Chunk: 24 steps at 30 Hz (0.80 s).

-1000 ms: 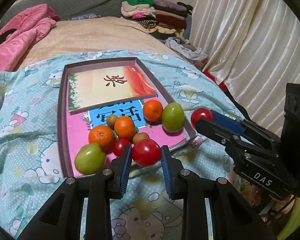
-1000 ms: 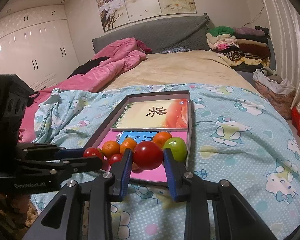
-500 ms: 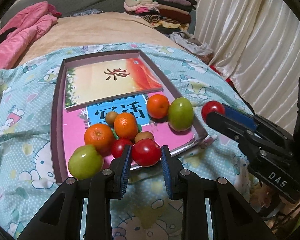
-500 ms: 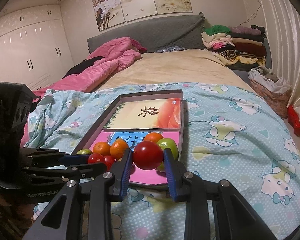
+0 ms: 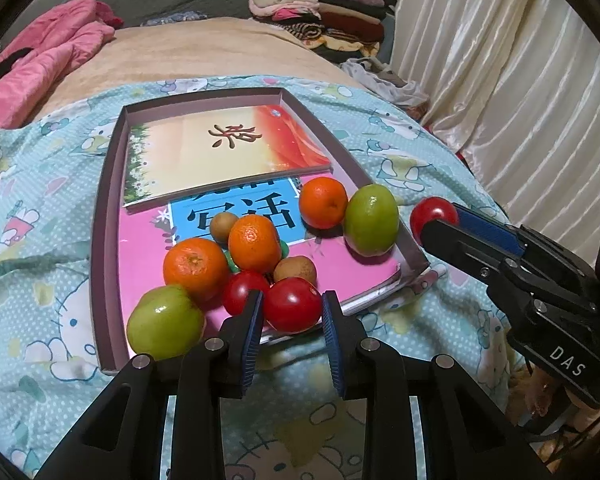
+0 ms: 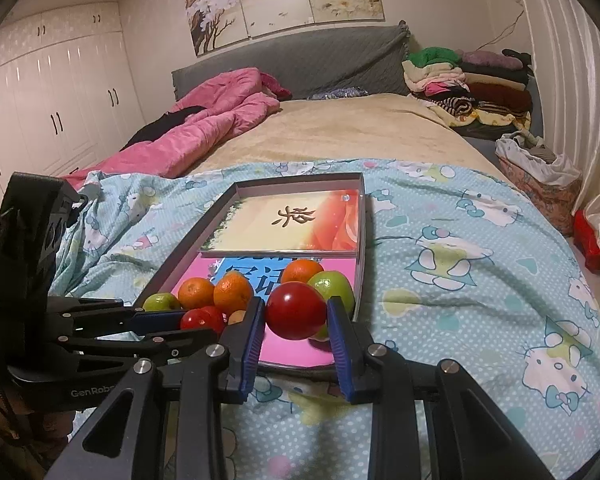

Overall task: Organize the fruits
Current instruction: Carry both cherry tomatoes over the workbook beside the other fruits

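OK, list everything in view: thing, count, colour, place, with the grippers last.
tray: 1, grey-brown, on the blue cartoon blanket
booklets: 2, orange-cream on pink, in the tray
oranges: 3, orange, in the tray
green fruits: 2, green, tray's near-left and right
small brown fruits: 2, among the oranges
loose red fruit: 1, in the tray
pink quilt: 1, bed's left
folded clothes: 1 pile, mixed, by the headboard
left gripper: black and blue, shut on a red fruit
right gripper: black and blue, shut on another red fruit
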### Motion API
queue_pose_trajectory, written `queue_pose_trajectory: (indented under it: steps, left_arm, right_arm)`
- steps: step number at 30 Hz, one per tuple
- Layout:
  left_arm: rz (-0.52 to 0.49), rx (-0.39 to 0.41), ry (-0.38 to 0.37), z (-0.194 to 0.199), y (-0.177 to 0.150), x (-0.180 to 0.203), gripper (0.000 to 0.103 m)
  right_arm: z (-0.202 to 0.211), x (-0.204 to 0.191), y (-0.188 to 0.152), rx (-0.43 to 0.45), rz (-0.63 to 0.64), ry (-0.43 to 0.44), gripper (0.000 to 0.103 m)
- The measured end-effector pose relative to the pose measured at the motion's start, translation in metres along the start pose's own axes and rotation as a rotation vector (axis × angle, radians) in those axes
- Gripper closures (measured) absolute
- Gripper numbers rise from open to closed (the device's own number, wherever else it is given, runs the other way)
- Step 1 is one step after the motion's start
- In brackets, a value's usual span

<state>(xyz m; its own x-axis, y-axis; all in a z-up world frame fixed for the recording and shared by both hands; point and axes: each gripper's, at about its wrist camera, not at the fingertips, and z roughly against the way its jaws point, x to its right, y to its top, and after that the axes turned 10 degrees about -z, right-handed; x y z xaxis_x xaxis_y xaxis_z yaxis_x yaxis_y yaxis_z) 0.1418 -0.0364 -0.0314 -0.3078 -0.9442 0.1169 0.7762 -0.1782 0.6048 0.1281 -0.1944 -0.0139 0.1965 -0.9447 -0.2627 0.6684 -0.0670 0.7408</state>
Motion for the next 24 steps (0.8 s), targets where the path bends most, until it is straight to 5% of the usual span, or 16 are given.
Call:
queue_pose_trajectory:
  steps: [24]
  left_arm:
    - [-0.007,0.01,0.017,-0.006,0.003,-0.004,0.073]
  right_arm:
    - [-0.011,-0.004,-0.003,-0.029,0.032,-0.024,0.071]
